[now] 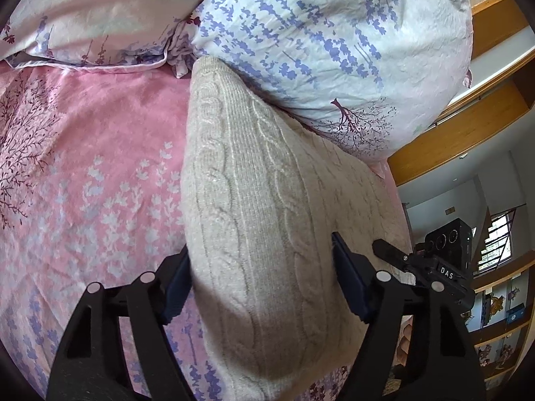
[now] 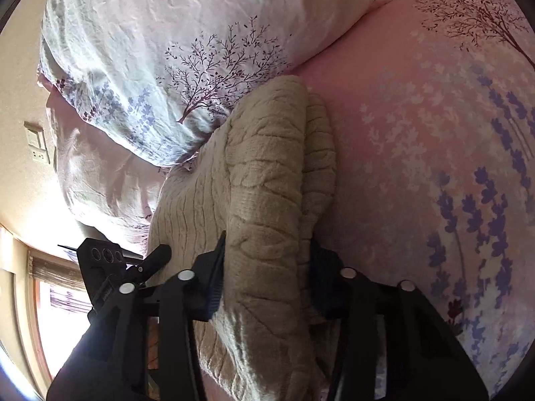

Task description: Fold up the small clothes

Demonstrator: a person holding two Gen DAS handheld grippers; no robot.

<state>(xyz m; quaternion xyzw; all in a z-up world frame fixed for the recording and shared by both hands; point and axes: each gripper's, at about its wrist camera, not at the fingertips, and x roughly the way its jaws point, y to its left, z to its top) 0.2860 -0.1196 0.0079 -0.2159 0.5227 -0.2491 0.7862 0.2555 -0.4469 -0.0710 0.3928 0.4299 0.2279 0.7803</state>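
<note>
A beige cable-knit sweater (image 1: 260, 193) lies folded on the pink floral bedsheet (image 1: 93, 153), its far end against a pillow. My left gripper (image 1: 260, 267) is closed around the thick near end of the sweater, one finger on each side. In the right wrist view the same sweater (image 2: 267, 173) bulges up in thick folds between the fingers of my right gripper (image 2: 267, 264), which is shut on it. The other gripper shows at the edge of each view (image 1: 418, 260) (image 2: 110, 260).
Two floral pillows (image 1: 334, 43) (image 1: 93, 16) lie at the head of the bed. A wooden bed frame and shelving (image 1: 474, 127) stand to the right. A wall with a switch plate (image 2: 36, 143) and a window (image 2: 60, 300) lie to the left in the right wrist view.
</note>
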